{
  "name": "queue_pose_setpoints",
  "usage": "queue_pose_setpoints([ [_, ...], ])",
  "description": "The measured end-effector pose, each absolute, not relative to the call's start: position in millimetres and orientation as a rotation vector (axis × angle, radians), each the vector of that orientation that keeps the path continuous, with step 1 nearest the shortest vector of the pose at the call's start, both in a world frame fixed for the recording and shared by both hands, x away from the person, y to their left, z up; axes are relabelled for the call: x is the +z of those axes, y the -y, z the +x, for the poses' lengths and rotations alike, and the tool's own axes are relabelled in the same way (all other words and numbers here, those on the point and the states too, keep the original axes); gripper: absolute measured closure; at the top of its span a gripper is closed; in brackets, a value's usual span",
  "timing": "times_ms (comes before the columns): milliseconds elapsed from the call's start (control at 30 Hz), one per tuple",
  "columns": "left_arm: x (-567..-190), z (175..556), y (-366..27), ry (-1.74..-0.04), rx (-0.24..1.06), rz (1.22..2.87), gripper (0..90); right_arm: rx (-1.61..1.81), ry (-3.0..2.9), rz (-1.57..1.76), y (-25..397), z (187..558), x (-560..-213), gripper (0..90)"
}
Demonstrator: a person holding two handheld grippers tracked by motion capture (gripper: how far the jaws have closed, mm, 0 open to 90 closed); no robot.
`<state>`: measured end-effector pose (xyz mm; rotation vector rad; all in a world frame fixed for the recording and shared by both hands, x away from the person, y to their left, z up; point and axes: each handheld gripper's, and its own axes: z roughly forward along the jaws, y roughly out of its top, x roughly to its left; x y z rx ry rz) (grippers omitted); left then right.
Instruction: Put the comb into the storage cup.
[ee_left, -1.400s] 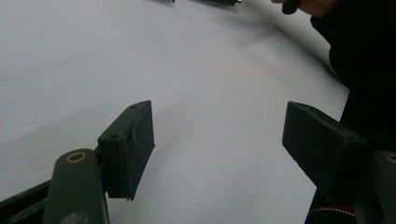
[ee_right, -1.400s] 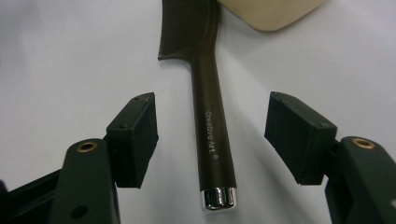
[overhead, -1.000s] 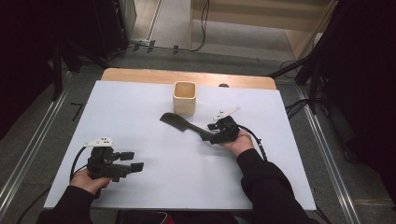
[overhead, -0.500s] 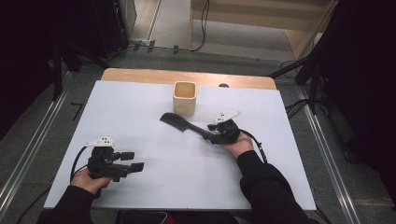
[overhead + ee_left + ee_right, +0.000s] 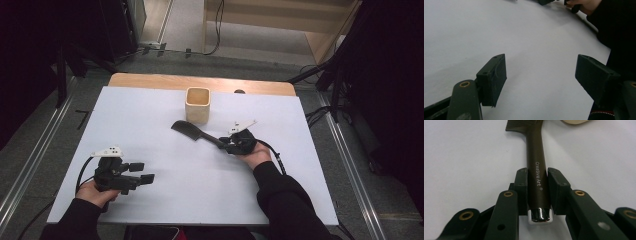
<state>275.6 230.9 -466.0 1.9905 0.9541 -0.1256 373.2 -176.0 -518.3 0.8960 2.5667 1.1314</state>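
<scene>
White table, right gripper clamping comb (handle)

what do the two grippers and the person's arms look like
Both the left gripper and the right gripper are black, each with a pale grey three-cornered plate on top and a black cable trailing back. Seen close, the jaws are blocky black pads on dark arms with brass-coloured rivet holes. The person wears black long sleeves down to the wrists.
</scene>
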Motion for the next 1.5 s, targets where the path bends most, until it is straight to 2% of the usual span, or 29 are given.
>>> queue_pose_setpoints([
  [533, -465, 276, -231, -0.954, -0.121, 1.985, 25.7, 1.110, -2.600, 0.939, 171, 372, -512, 70.5],
  [1500, -465, 277, -230, -0.965, -0.115, 1.995, 25.7, 1.325, -2.565, 0.930, 167, 357, -468, 70.5],
])
